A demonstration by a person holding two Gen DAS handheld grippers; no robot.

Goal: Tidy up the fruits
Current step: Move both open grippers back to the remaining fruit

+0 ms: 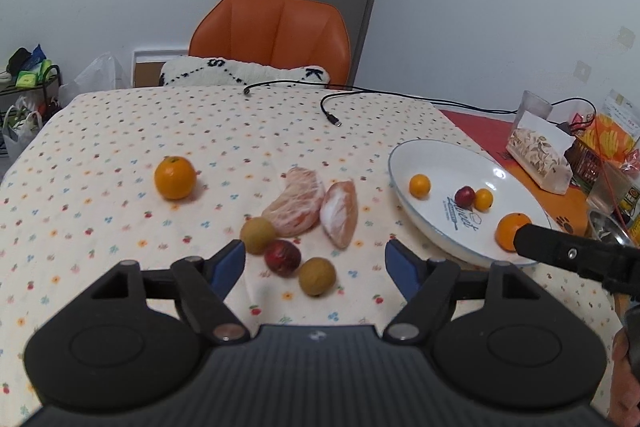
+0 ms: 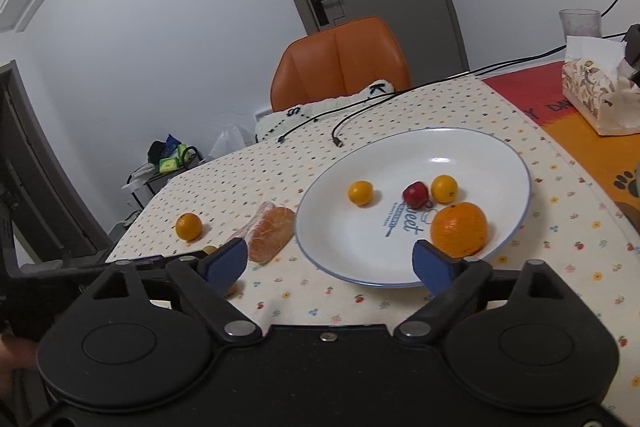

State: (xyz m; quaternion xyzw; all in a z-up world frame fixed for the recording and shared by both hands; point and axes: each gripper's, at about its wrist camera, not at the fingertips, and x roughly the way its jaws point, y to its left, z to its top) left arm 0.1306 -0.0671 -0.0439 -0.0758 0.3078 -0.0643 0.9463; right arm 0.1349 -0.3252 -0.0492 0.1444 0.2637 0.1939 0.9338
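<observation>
In the left wrist view my left gripper (image 1: 316, 261) is open low over the flowered cloth. A dark red fruit (image 1: 282, 257) and two brown longans (image 1: 317, 275) (image 1: 258, 235) lie loose between and just beyond its blue fingertips. Behind them are two peeled pomelo segments (image 1: 296, 203) and, further left, an orange (image 1: 175, 177). The white plate (image 1: 432, 163) holds two small yellow fruits, a red one and a big orange (image 1: 510, 231). My right gripper (image 2: 328, 263) is open at the plate's (image 2: 400, 155) near rim, and the big orange (image 2: 459, 228) rests free just past its right fingertip.
Two black cables (image 1: 336, 107) trail across the far side of the cloth. A tissue box (image 1: 540, 159), a glass, snack bags and a metal bowl (image 1: 608, 225) crowd the right edge. An orange chair (image 1: 272, 35) with a cushion stands behind the table.
</observation>
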